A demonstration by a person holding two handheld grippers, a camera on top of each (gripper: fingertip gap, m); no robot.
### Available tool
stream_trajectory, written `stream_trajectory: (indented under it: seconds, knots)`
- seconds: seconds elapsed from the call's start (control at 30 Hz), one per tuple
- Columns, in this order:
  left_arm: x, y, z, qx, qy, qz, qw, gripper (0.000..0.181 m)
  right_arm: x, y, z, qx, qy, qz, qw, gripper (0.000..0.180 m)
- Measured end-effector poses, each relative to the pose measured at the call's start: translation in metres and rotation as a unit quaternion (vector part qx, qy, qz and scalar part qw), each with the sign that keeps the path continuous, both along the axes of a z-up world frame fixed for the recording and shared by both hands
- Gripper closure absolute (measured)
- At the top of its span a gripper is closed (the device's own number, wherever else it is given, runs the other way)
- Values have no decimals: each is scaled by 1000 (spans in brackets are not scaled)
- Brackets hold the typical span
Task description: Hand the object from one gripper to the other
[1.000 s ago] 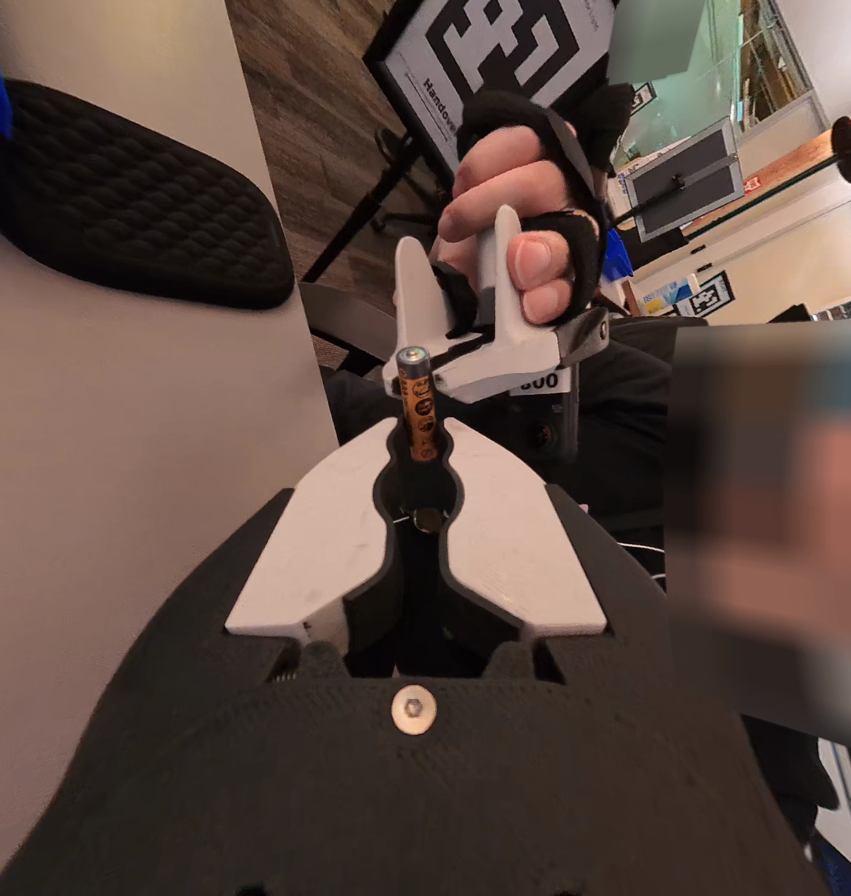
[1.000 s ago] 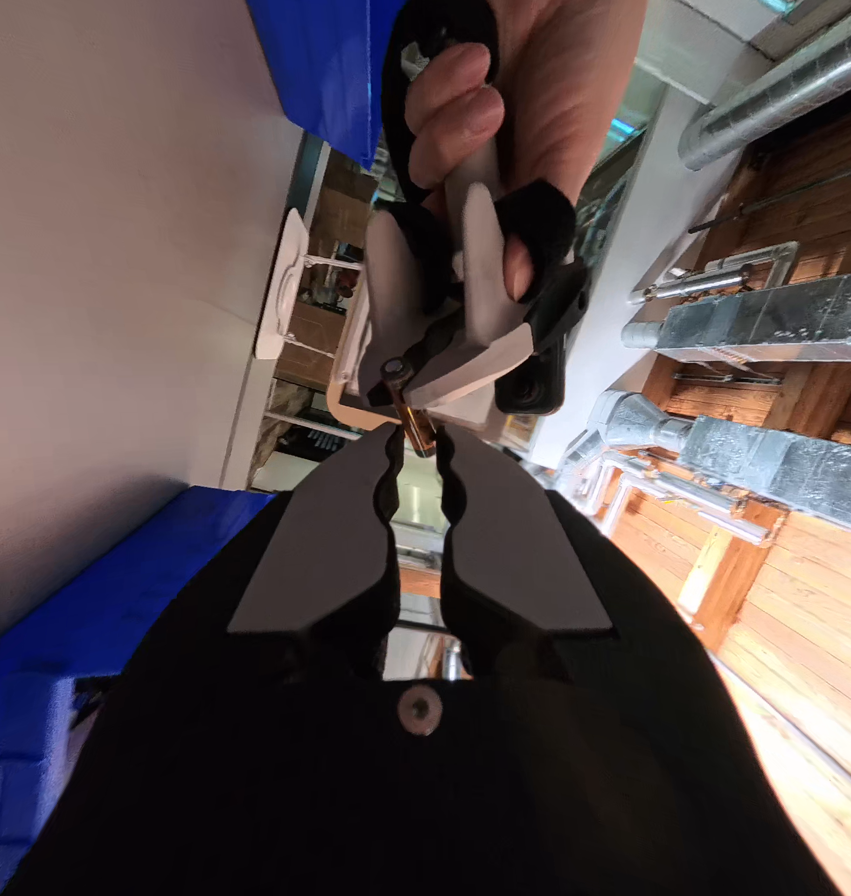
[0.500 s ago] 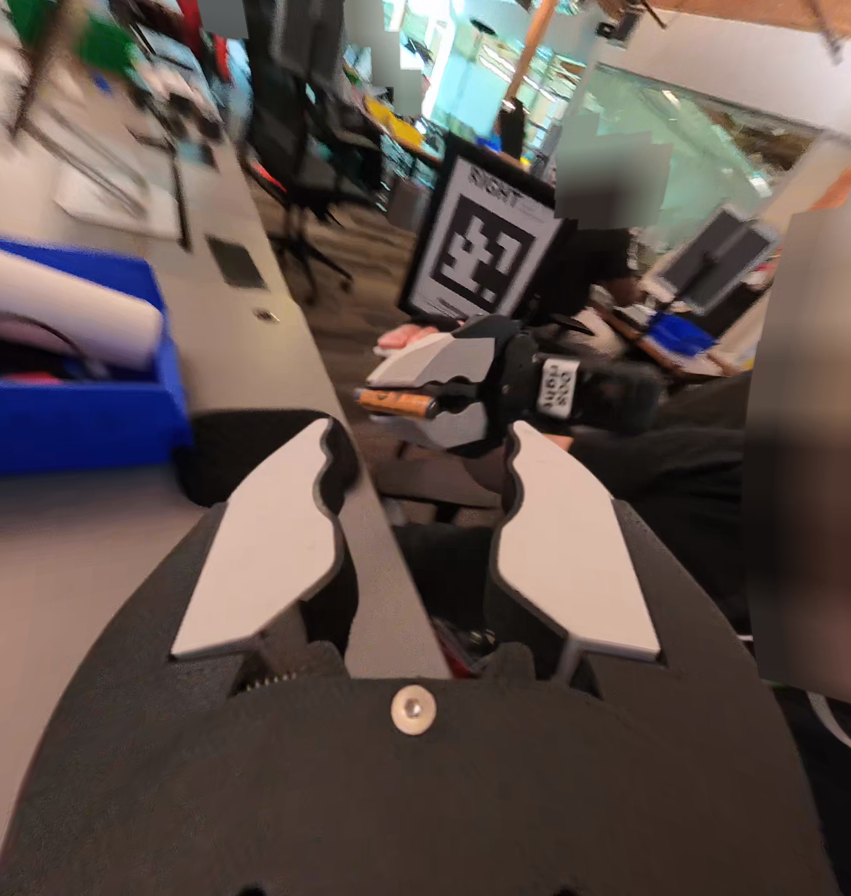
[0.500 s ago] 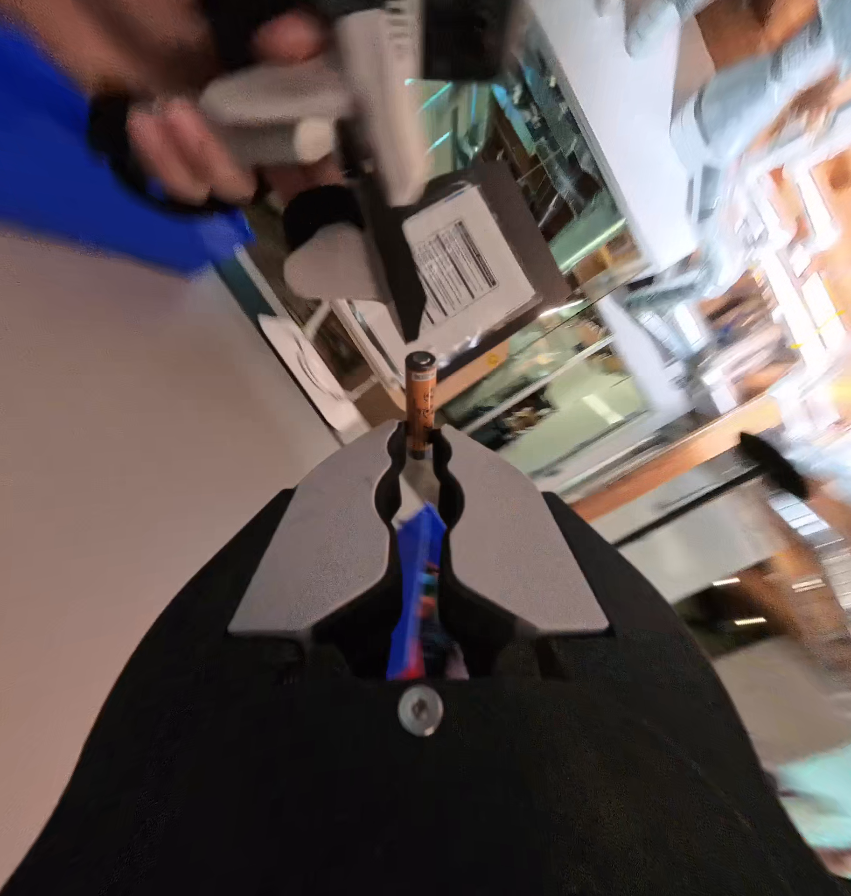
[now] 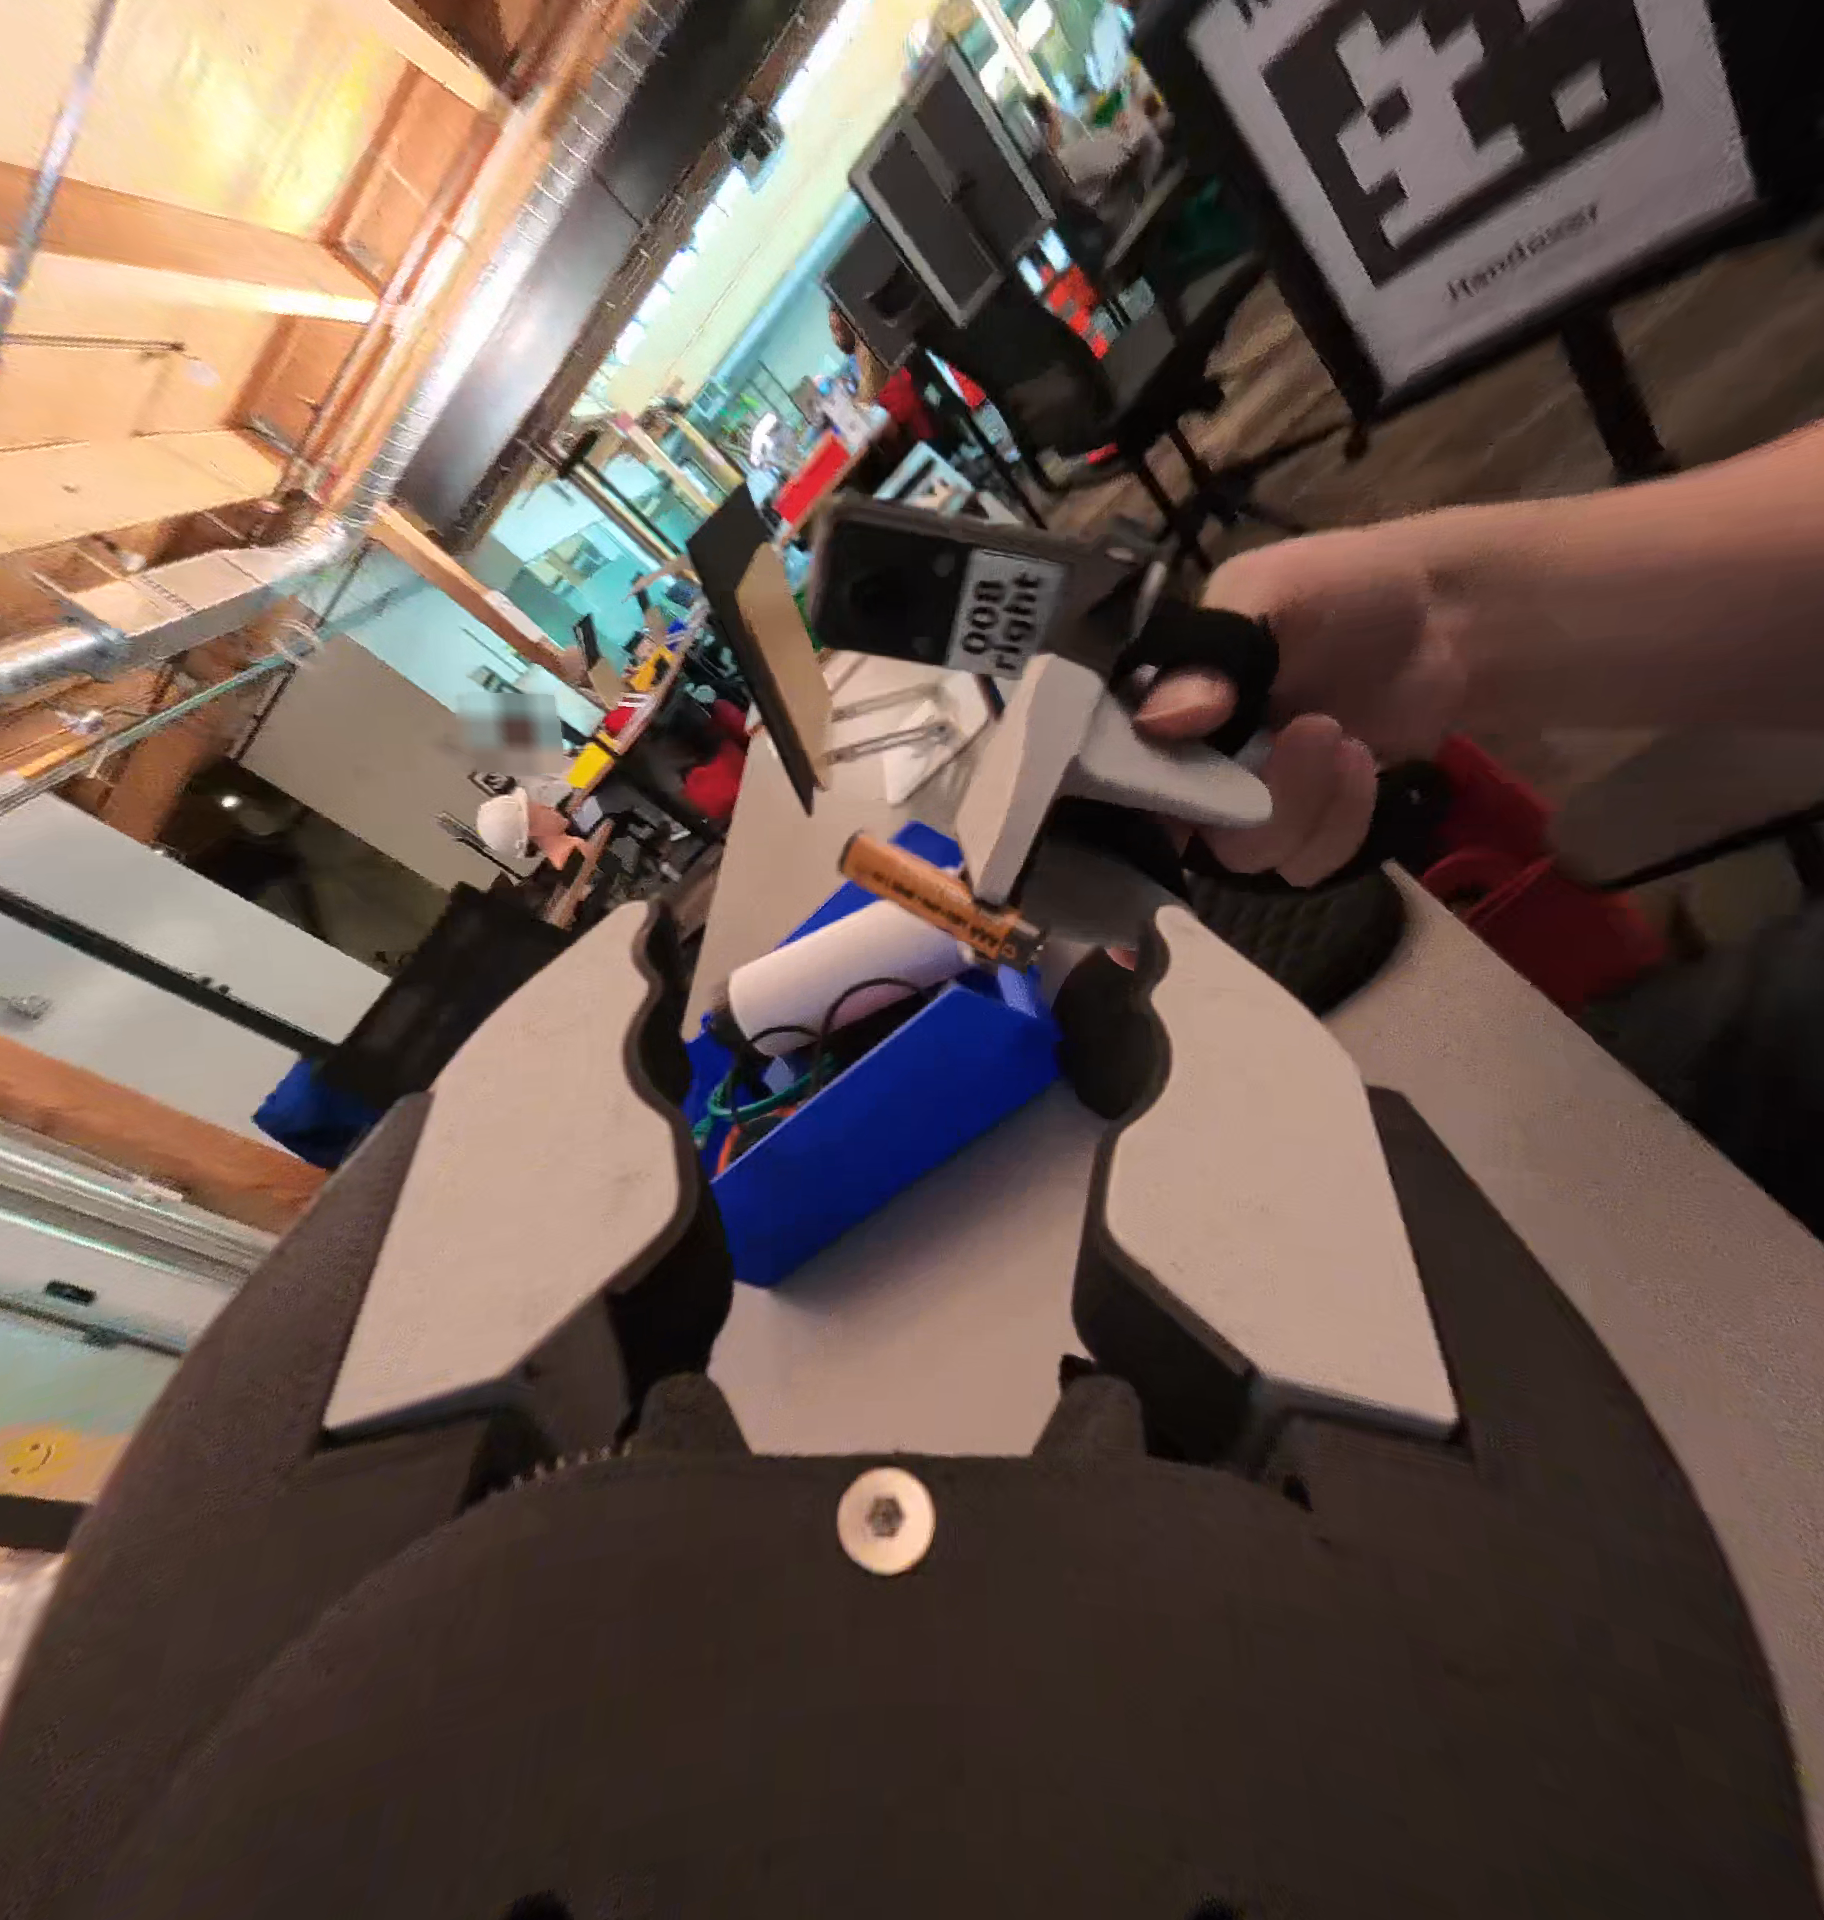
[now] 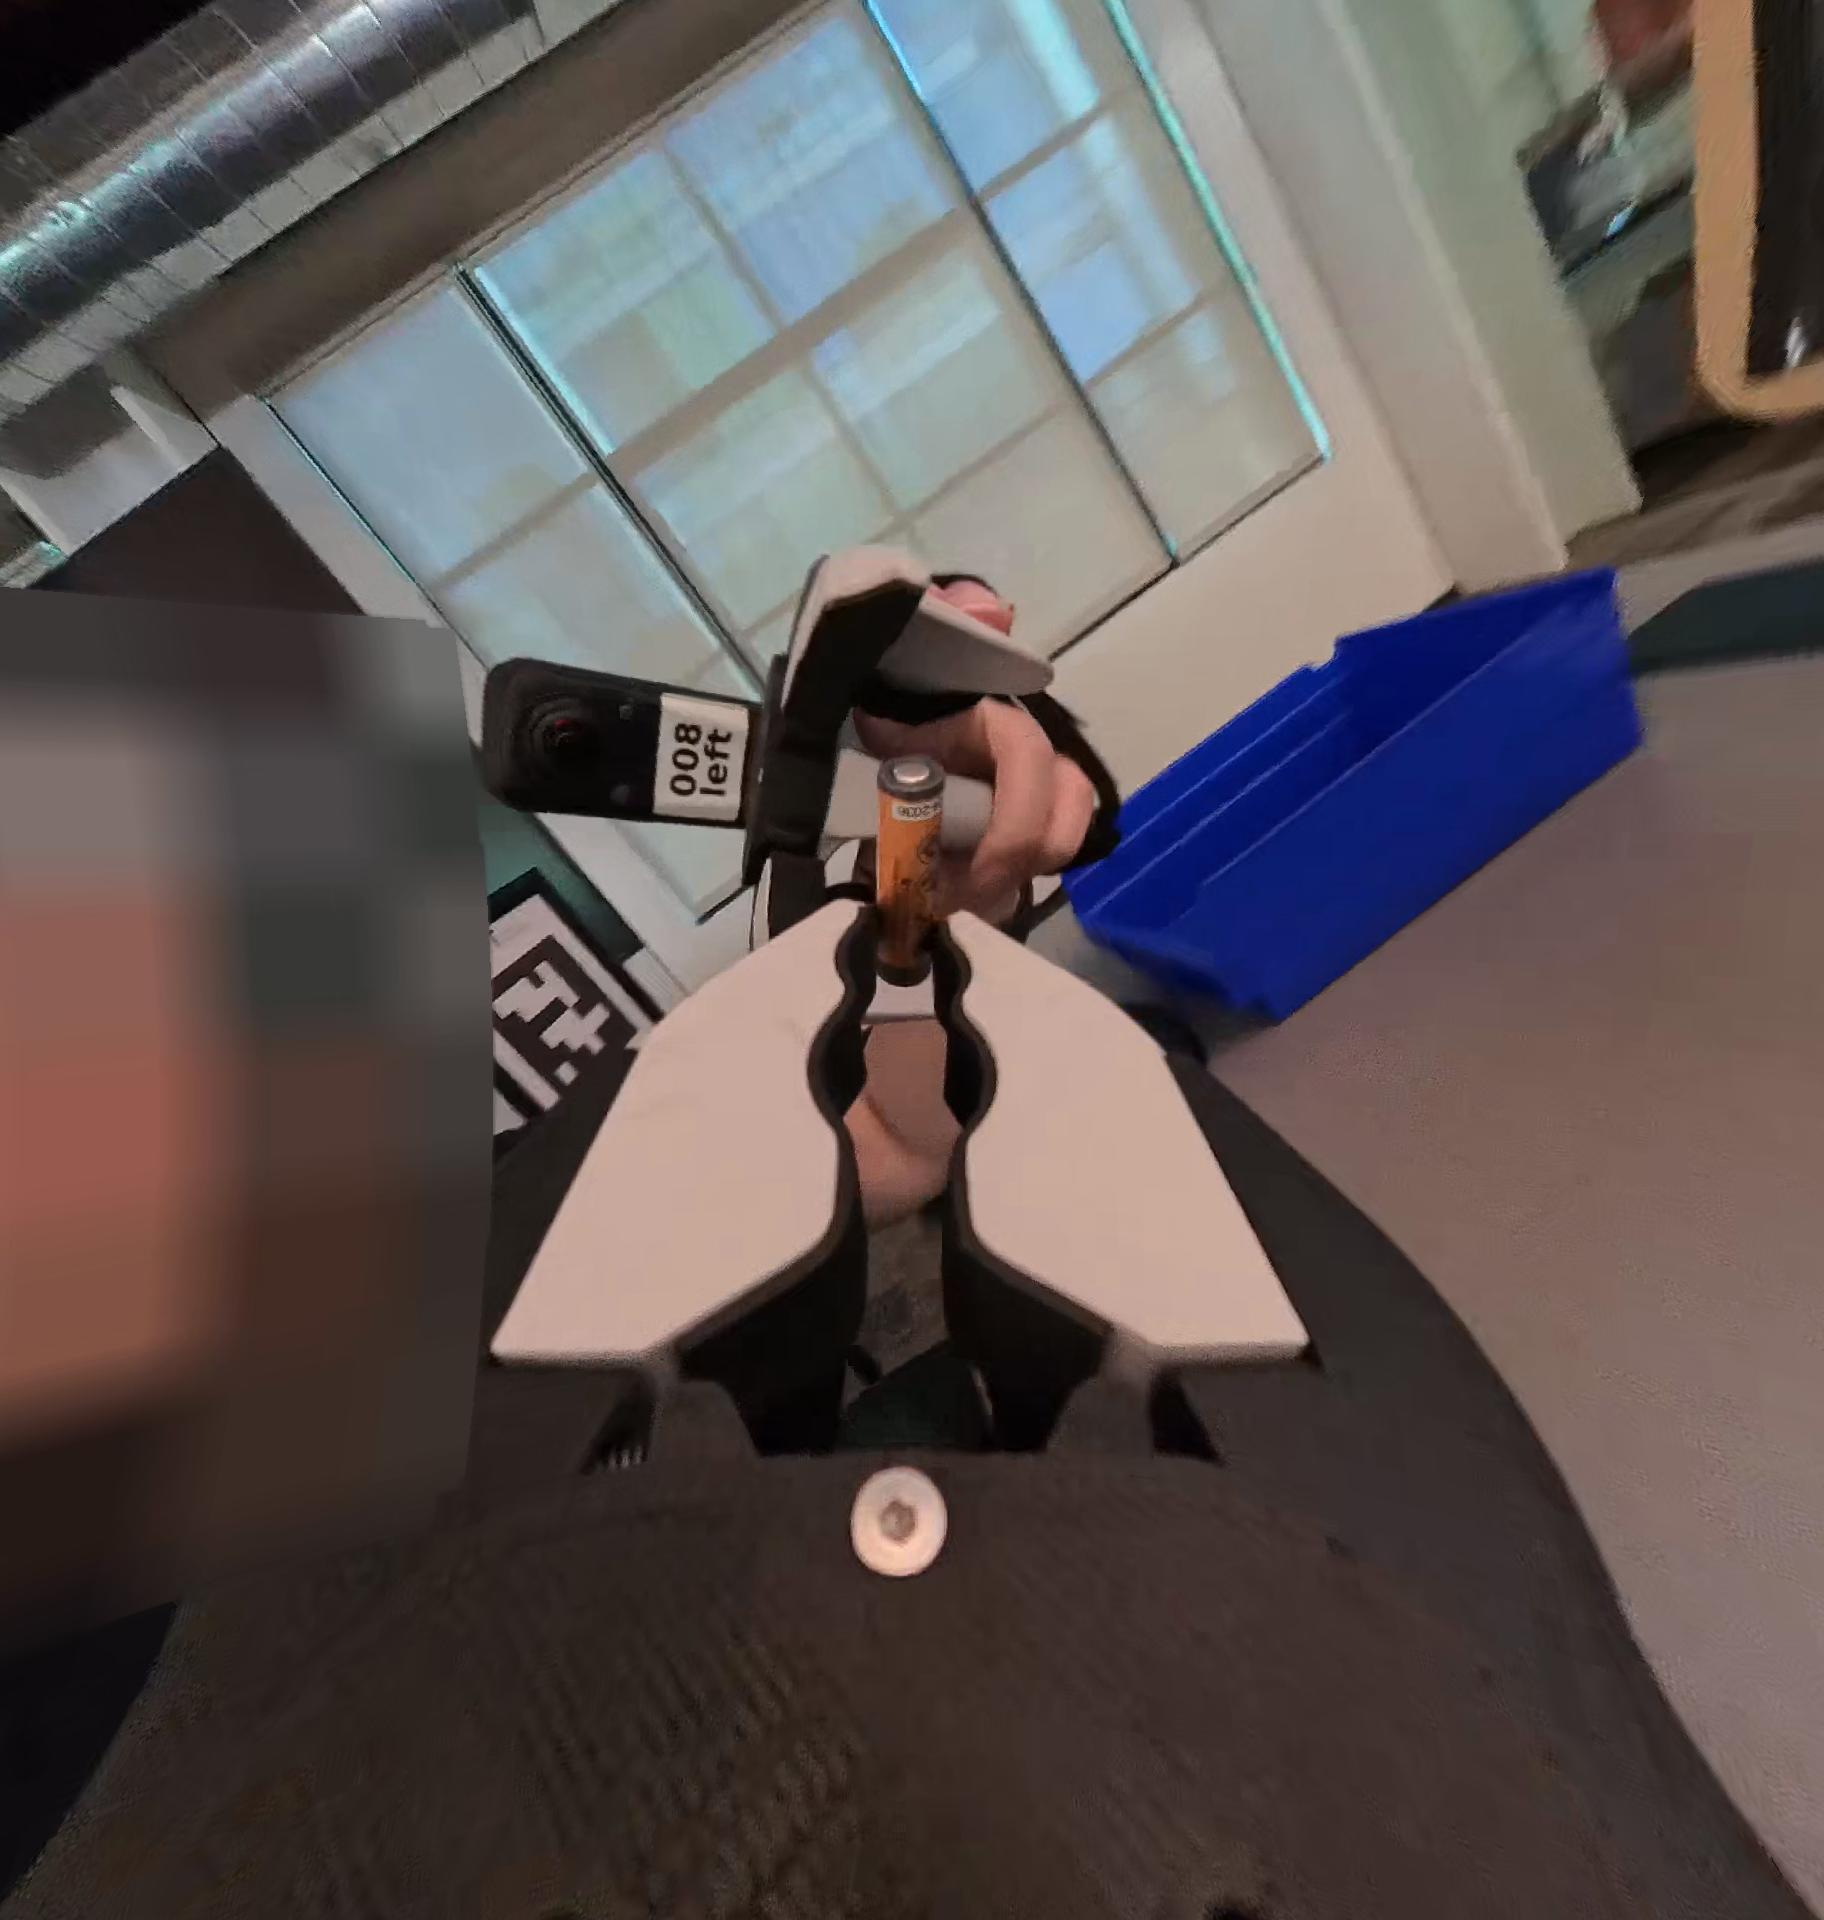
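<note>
An orange and black battery [image 6: 908,871] stands out of the tips of my right gripper [image 6: 903,940], which is shut on its lower end. In the left wrist view the same battery [image 5: 939,902] sticks out sideways from the right gripper [image 5: 1012,894], held by a hand. My left gripper [image 5: 903,940] is open and empty, its fingers wide apart, a short way below and in front of the battery. The left gripper also shows in the right wrist view [image 6: 887,707], behind the battery, held by a hand.
A blue bin [image 5: 887,1081] with a white roll and cables sits on the grey table [image 5: 1510,1091]; it shows in the right wrist view [image 6: 1355,800] too. A black textured pad [image 5: 1303,935] lies beyond it. A marker board [image 5: 1459,135] stands behind. Only a small space, under 4 cm, lies between the two pairs of fingers.
One second ago the left gripper held the battery; it has let go and opened. The right gripper now holds the battery, and both grippers have swung apart.
</note>
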State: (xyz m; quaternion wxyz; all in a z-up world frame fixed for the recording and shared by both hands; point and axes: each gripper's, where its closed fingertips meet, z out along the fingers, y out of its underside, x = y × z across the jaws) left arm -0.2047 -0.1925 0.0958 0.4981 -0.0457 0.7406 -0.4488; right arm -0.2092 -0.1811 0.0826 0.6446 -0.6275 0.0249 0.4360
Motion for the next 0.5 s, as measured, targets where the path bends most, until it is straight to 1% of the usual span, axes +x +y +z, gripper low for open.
stream_trajectory:
  seconds: [0.1,0.2,0.27,0.43,0.5]
  knots:
    - [0,-8,-14,31,10,-10,999,101,-8,-2,-9,-21,-8,27,999,169]
    - [-2,-13,-21,53,-1,-27,998,116,-17,-7,-14,-37,-31,50,998,169]
    - [-5,-15,-24,63,-2,-35,997,123,-23,-11,-16,-47,-42,66,996,169]
    - [-12,-22,-36,91,7,-61,994,124,-32,-16,-24,-76,-61,95,991,169]
    - [-13,-23,-38,101,0,-63,993,133,-31,-17,-24,-77,-60,94,991,169]
